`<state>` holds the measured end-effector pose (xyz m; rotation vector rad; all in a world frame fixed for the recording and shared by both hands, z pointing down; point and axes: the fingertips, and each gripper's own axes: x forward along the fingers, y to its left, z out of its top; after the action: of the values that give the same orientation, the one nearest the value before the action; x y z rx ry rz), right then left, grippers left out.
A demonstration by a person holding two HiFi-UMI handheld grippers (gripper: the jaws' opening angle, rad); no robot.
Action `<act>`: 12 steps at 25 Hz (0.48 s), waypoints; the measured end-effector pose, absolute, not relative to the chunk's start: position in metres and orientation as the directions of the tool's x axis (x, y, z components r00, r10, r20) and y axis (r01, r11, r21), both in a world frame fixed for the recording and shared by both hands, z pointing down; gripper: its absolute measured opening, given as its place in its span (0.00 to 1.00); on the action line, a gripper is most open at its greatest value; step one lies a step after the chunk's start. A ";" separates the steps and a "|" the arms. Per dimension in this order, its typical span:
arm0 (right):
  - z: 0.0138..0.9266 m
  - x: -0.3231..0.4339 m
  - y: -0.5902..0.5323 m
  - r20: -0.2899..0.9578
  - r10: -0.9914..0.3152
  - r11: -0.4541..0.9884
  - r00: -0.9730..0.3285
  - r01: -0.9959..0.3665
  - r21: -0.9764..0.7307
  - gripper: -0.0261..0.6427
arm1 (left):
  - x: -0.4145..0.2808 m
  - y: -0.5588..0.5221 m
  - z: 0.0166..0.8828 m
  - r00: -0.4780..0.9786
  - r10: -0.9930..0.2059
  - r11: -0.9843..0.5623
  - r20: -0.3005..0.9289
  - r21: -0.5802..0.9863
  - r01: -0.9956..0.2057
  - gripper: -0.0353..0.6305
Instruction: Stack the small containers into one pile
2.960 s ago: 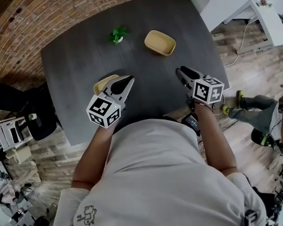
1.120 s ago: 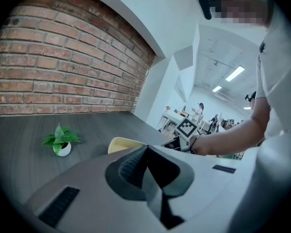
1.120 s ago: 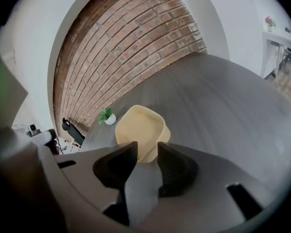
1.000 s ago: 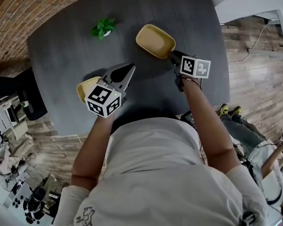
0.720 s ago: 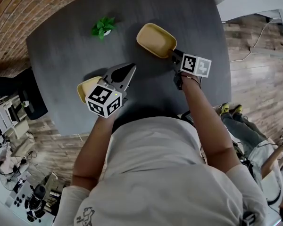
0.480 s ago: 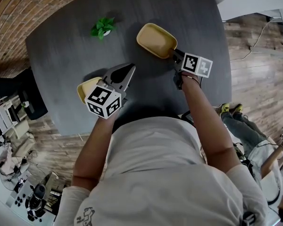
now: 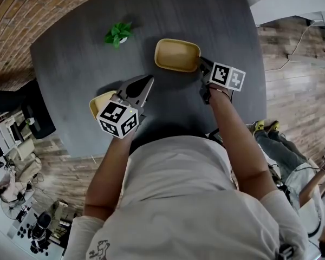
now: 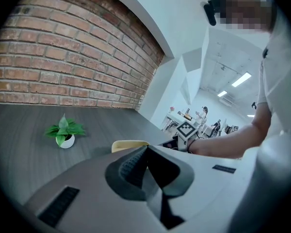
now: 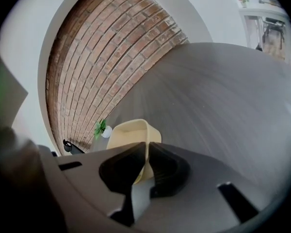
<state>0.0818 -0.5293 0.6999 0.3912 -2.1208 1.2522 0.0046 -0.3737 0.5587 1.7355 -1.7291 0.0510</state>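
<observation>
Pale-yellow plastic sits between the jaws of the right claw (image 7: 201, 64). They have just been closing and now pinch the near wall of the shallow rounded-rectangular yellow container (image 7: 176, 54), one pad inside the rim and one outside. The rest of the dish reaches away ahead of the claw on the dark grey tabletop (image 7: 81, 47).

A hold on one thin wall is likely to let the dish sag or swing, so the bite should be firm before any lift, and the rise slow and level.

The left claw (image 7: 146, 81) is clenched on nothing. The second yellow container (image 7: 100, 103) lies just beside it, on its outer side and partly under it. That is probably the base of the pile, so the left claw should clear it or steady its rim.

The carried dish then needs its long sides lined up with the base, and release only once it is nested. The small green potted plant (image 7: 118, 34), well ahead of the left claw, looks clear of the path.
</observation>
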 end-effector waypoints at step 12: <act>0.686 0.081 -0.527 0.643 0.071 0.550 -0.762 -0.508 -0.663 0.07 | 0.009 -0.367 0.549 0.102 -0.877 0.119 0.469 0.417 -0.901 0.07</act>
<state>0.0811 -0.5265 0.6863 0.3497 -2.1595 1.1977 0.0088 -0.3671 0.5495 1.7336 -1.7504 0.0470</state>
